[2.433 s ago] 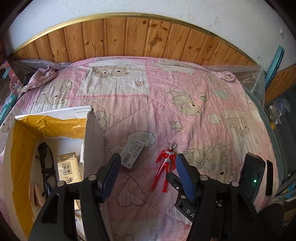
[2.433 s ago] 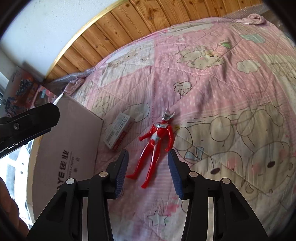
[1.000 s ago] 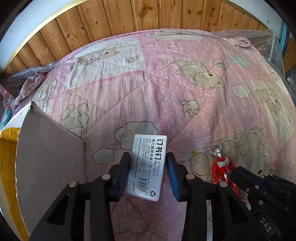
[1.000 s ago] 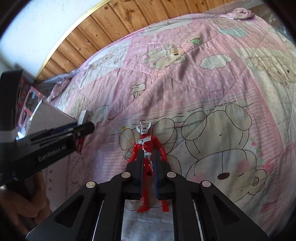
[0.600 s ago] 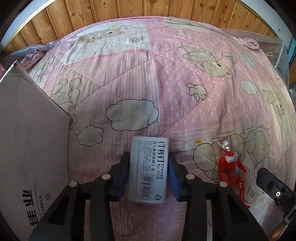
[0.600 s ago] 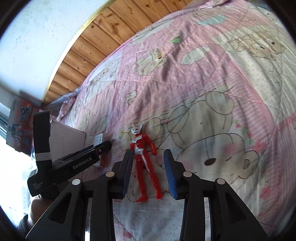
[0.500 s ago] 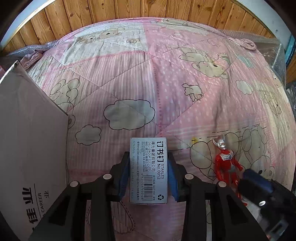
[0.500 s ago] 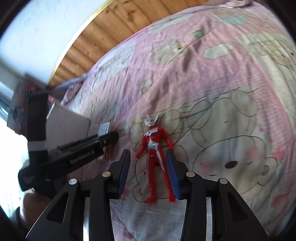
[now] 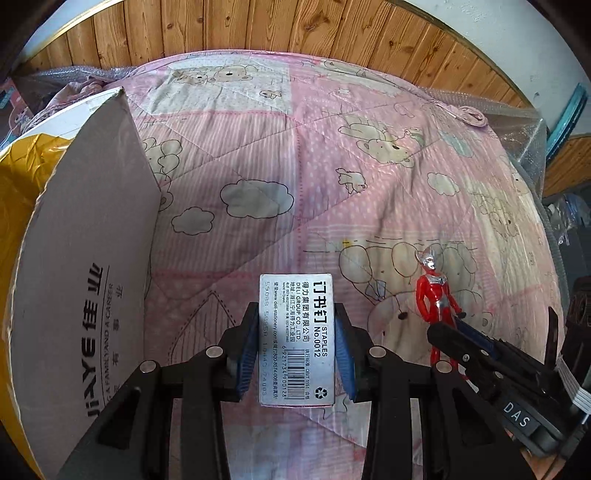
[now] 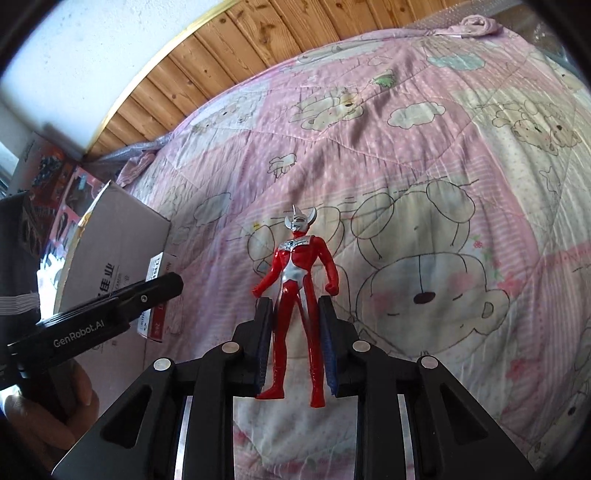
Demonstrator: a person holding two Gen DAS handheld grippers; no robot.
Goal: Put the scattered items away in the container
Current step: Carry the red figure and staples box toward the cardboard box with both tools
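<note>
**Two grippers, two items held beside one box**

Fingers of the left gripper [image 9: 296,349] press their blue pads against the long sides of one staple box [image 9: 296,339], clamped on it. That grey carton's long axis runs straight along the fingers, its far end pointing away from the camera toward the wooden wall [image 9: 258,29]; the printed face with the barcode faces up. It appears lifted clear of the pink quilt [image 9: 314,155], though the left wrist view alone does not settle the gap.

Fingers of the right gripper [image 10: 296,345] close on the legs of one red toy figure [image 10: 297,295], a pad on each side. Its long axis also lies along the fingers: the horned silver head points away, toward the far edge of the bed, and the feet point back at the camera. Both arms hang out slightly from the body, above the fingertips.

One cardboard container [image 9: 85,266] stands on the quilt to the left of both grippers, its grey side wall facing them and yellow lining showing inside. From the right wrist camera, the staple box sits just beside that wall, and a hand [image 10: 48,402] grips the left tool's handle at the lower left.

Count: two grippers, two held items, one container.
</note>
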